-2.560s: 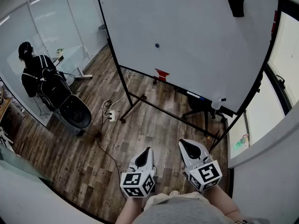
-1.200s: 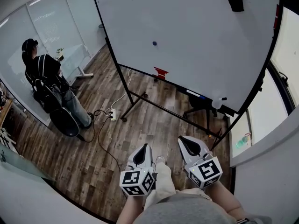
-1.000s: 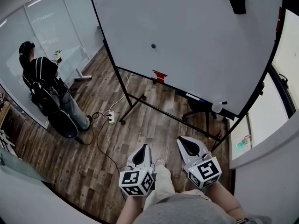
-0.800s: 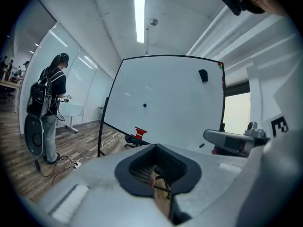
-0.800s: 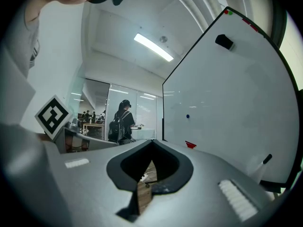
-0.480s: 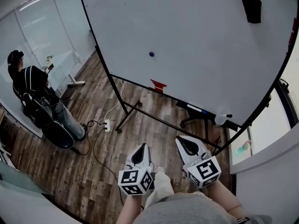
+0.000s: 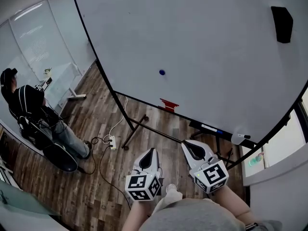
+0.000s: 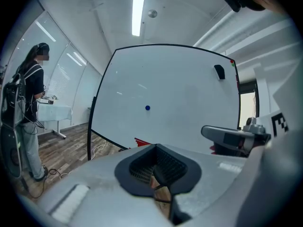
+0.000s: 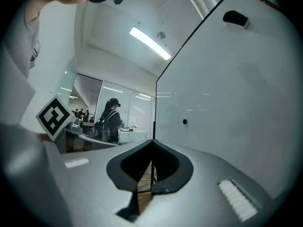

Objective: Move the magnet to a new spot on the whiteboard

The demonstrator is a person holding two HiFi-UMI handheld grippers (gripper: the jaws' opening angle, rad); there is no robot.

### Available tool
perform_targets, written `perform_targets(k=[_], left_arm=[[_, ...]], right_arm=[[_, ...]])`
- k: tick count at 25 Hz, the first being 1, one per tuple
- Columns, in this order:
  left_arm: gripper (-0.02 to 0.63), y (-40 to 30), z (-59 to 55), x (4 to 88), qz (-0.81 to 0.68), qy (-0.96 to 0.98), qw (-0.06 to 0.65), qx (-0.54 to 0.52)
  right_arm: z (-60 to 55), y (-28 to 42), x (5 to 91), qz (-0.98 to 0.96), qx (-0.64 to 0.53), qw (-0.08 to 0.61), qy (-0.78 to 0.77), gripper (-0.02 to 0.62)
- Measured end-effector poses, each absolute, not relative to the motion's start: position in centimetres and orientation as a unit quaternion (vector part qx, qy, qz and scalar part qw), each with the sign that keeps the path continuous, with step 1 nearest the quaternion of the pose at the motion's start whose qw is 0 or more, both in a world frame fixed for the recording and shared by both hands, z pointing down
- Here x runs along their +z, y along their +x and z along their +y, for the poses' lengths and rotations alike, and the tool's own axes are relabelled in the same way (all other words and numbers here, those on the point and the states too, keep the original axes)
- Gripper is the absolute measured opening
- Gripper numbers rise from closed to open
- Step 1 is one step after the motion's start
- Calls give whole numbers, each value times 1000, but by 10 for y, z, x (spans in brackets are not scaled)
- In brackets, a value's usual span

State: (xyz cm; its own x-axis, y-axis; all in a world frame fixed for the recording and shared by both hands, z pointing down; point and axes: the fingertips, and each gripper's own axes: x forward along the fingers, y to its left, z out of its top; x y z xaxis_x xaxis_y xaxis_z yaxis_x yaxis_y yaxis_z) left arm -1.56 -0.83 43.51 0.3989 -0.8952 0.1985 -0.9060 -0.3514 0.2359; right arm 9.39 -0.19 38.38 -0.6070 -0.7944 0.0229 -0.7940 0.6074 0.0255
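**Head view, left to right.** A person (image 7: 29,114) with a backpack stands at the far left beside a glass wall (image 7: 33,37). A small white tabletop (image 7: 62,76) stands close behind them. The floor (image 7: 96,177) is dark wood plank, and a cable runs across it to a power strip (image 7: 111,142) near the foot of the board stand (image 7: 129,129).

The whiteboard (image 7: 207,42) fills the upper centre and right, and its face is bare and white. The magnet (image 7: 162,72), a small blue dot, sits low on the left half of the board, well apart from both tools. A red mark (image 7: 168,104) lies at the board's bottom edge, below the magnet. Further right along that edge are a marker (image 7: 209,127) and a spray bottle (image 7: 239,138). A black eraser (image 7: 282,24) clings near the upper right corner.

At the bottom, the left tool (image 7: 153,150) and the right tool (image 7: 185,144) point toward the board. Each has its jaws pressed together on nothing.

**Left gripper view.** A strip light (image 8: 138,8) runs along the white ceiling.
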Motion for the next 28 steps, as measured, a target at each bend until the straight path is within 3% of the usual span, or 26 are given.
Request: perform_targets(k=[16, 28], left_arm=[[4, -27, -145, 412, -507, 852, 127, 25], [17, 2, -231, 388, -474, 874, 103, 19]], right_arm=[[-109, 64, 388, -885, -7, 21, 464, 0], [-145, 73, 392, -878, -3, 27, 477, 0]])
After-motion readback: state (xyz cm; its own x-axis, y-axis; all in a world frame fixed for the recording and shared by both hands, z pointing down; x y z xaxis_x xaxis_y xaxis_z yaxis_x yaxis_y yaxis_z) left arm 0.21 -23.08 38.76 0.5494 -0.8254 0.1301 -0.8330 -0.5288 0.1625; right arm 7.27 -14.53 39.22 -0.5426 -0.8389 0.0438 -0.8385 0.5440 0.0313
